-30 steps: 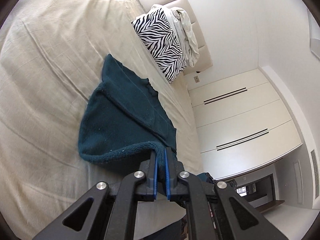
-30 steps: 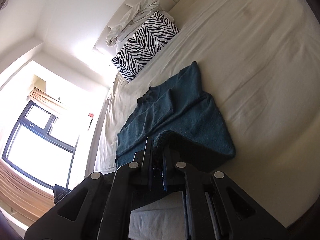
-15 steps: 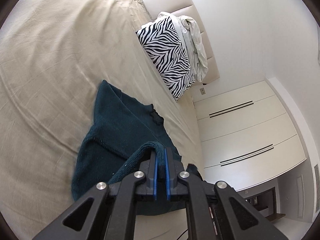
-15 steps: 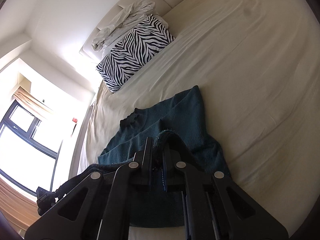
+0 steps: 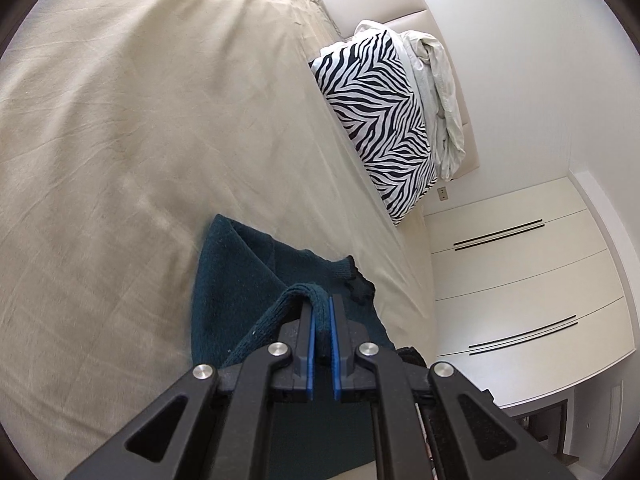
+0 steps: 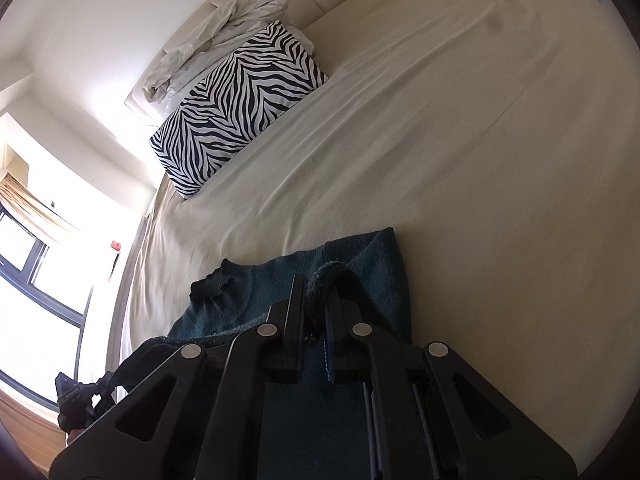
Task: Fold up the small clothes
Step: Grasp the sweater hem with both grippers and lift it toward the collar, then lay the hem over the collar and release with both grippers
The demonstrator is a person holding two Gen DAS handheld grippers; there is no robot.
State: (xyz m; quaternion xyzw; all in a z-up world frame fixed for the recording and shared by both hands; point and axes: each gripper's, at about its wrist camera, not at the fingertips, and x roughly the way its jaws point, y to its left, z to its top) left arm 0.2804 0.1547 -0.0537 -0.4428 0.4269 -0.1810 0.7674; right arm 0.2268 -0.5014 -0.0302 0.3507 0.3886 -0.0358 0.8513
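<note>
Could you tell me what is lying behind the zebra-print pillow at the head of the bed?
A crumpled pale cloth is bunched between the zebra-print pillow and the padded headboard. How far it runs down behind the pillow is hidden.

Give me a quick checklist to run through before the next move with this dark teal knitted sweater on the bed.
1. Left gripper shut on the dark teal knitted sweater: ok, a ribbed edge is pinched between the blue pads.
2. Right gripper shut on the same sweater: ok, a ribbed edge sits between its fingers.
3. Far part of the sweater resting on the beige bed sheet: ok.
4. Lifted edge even between both grippers: cannot tell, it runs out of view below them.
5. Sheet beyond the sweater free for laying it down: ok, the zebra-striped pillow lies well away.
</note>
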